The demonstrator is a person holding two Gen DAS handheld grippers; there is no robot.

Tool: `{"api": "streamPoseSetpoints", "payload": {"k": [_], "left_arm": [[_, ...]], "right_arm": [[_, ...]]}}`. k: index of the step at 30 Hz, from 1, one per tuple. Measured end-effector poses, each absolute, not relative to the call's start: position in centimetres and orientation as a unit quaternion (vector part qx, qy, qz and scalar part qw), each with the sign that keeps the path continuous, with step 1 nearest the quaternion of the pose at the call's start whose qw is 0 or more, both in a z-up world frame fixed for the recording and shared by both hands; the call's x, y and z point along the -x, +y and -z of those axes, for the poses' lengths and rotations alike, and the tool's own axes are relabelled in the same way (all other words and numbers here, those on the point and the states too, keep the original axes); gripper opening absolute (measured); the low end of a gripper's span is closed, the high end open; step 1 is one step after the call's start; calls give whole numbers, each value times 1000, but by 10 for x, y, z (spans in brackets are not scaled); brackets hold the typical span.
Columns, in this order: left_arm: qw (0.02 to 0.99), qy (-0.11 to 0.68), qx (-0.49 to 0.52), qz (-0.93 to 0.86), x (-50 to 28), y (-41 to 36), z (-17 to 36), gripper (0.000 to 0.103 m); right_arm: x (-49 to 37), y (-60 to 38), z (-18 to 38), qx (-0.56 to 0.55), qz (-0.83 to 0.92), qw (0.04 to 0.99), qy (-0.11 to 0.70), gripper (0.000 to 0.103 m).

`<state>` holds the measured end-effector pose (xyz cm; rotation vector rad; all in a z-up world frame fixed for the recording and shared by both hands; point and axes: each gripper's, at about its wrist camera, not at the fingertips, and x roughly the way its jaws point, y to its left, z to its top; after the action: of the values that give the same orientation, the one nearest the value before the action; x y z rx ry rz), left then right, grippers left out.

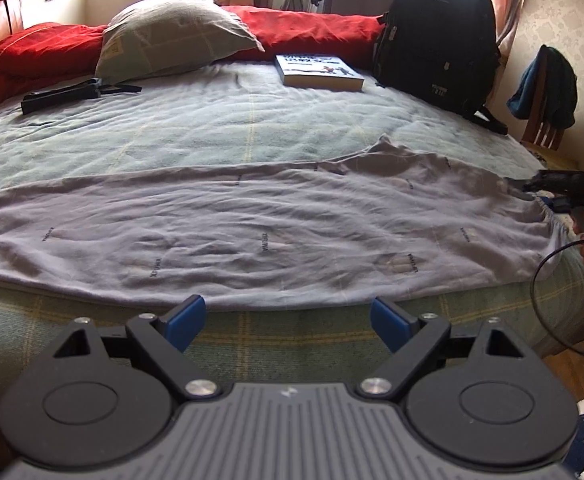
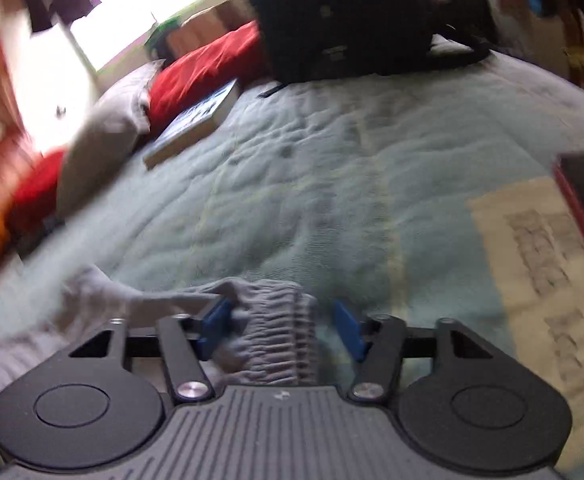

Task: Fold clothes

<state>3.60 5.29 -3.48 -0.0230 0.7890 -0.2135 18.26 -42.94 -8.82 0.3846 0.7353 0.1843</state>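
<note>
The grey garment (image 1: 276, 236) lay spread along the bed (image 1: 212, 128) edge, long axis left-right. Our left claw (image 1: 288, 322) hovered wide open, holding nothing, before its hem; our right claw (image 2: 282, 330), open, straddled the gathered waistband (image 2: 276, 320), nearer.

right gripper (image 2: 282, 330) spread wide, grey garment's elastic waistband (image 2: 276, 336) between blue fingers (image 2: 216, 328), blurred bedspread (image 2: 331, 180)

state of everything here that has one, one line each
left gripper: open, empty, short of the garment's near edge
right gripper: open, gathered waistband between its jaws
grey garment: spread flat, unfolded, wrinkled
book: closed, lying flat
backpack: upright on the bed
pillow: propped on the red duvet
</note>
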Motion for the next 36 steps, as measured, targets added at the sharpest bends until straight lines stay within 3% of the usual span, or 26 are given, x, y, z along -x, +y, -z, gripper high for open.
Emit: {"api": "streamPoseSetpoints", "payload": {"k": [1,5,7,10,16,18,24,26,28,29,36], "left_arm": [[918,384,11,102,-36,53,35,90],[918,385,11,91,-39,54,33,90],[919,383,13,91,-40,54,32,90],[919,382,10,98,-40,52,31,90],[919,383,-4,94,-41,53,32,90],[919,384,-2,94,-43,55,33,90],[916,385,-2,113,-42,51,37,90],[916,383,-6,119,-38,49,38,90],[917,382,-5,116,-33,52,37,90],[917,382,-3,113,-31,55,37,90],[919,386,-8,87,-21,79,37,90]], "right_arm": [[-186,-423,88,-168,-96,914,358,33],[-194,-423,78,-171,-92,925,326,31],[-197,-428,71,-184,-85,930,305,32],[-209,-435,77,-201,-60,918,338,50],[-140,-462,66,-261,-17,917,301,55],[-105,-470,65,-295,-23,911,286,61],[-66,-472,114,-417,-79,851,310,60],[-67,-468,113,-411,-79,854,308,60],[-68,-464,113,-406,-80,857,306,43],[-69,-463,113,-403,-80,859,305,9],[-68,-452,108,-381,-78,872,299,6]]}}
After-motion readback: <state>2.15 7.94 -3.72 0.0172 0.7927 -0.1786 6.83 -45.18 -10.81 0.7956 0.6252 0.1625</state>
